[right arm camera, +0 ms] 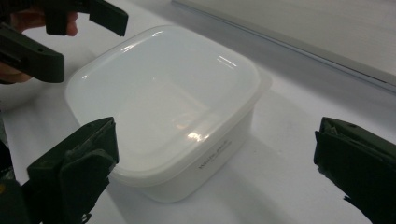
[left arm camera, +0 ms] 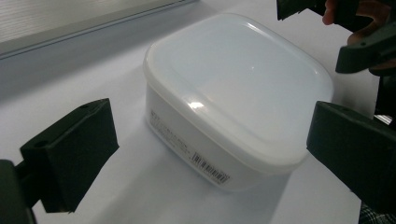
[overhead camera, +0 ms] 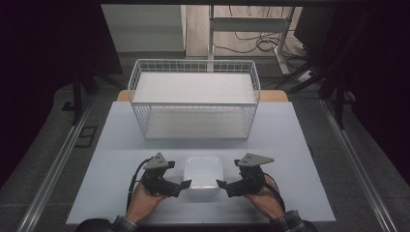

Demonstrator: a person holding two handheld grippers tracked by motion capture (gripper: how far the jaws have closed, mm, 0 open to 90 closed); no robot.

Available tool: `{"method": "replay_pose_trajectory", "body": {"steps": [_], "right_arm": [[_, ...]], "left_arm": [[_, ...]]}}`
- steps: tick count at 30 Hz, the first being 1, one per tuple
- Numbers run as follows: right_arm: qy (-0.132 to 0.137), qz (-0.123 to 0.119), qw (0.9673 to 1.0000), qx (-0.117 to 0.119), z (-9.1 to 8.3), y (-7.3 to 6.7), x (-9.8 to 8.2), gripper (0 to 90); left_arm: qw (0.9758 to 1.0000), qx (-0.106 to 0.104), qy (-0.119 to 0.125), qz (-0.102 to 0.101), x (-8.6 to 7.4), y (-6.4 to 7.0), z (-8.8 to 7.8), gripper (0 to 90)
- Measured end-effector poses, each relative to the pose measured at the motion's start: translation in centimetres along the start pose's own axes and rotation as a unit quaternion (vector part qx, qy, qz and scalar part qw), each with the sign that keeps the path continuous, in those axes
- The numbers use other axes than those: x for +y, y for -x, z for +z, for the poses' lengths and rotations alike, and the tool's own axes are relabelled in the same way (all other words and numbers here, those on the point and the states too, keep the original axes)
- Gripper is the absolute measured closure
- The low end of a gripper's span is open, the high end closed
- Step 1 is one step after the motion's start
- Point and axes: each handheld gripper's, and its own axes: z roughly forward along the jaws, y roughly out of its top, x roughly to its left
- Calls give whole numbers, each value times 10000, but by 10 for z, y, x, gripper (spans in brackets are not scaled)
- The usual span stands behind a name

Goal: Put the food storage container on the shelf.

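Both grippers flank the box (overhead camera: 202, 175), jaws spread.

The lidded box sits near the table's (overhead camera: 295, 159) front edge, centred. Left gripper (overhead camera: 183, 185) and right gripper (overhead camera: 221, 184) are released, just beside it. A basket (overhead camera: 194, 98) stands toward the far edge.

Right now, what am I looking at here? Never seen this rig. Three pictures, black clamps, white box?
No robot: a person holds a hand-operated two-jaw gripper in each hand. The high view looks down from above the person's side of the table. There the left gripper and the right gripper flank a white lidded plastic container near the table's front edge. Farther back stands a white wire basket.

The other two pictures come from cameras riding on the grippers. Each looks along its own black jaws toward the container, with the other gripper beyond. In both, the jaws are spread wide with the container between them, apparently untouched. Nothing is held; the lid is on.
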Motion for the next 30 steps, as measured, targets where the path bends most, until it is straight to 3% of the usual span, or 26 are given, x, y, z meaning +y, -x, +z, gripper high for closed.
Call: {"method": "replay_pose_trajectory", "body": {"steps": [7, 12, 14, 16, 17, 22, 23, 24, 26, 30], "right_arm": [[-119, -33, 9999, 120, 8, -4, 7, 0], [-315, -75, 9994, 82, 20, -6, 17, 0], [-451, -36, 9990, 57, 24, -6, 17, 14], [-531, -17, 9985, 117, 26, -6, 16, 17], [-586, 193, 9974, 381, 25, -4, 14, 52], [-704, 581, 9939, 616, 25, -2, 10, 91], [-704, 581, 9939, 616, 25, -2, 10, 91], [-758, 769, 9921, 645, 22, 0, 9, 156], [-786, 958, 9900, 680, 17, 2, 8, 241], [-778, 1060, 9894, 610, 7, 1, 9, 415]], "left_arm": [[9997, -32, -234, 46, 13, -4, 17, 26], [9995, -48, -319, 17, 16, -7, 25, 30], [9993, -197, -277, -181, 12, -10, 25, 41], [9990, -275, -264, -239, 11, -11, 24, 83], [9980, -482, -224, -333, 9, -12, 23, 134], [9966, -595, -219, -521, 5, -9, 18, 263], [9953, -694, -212, -644, 2, -10, 15, 263], [9943, -762, -203, -722, 0, -11, 12, 348], [9924, -840, -136, -890, -5, -13, 5, 420], [9931, -752, -231, -872, -2, -9, 0, 502]]}}
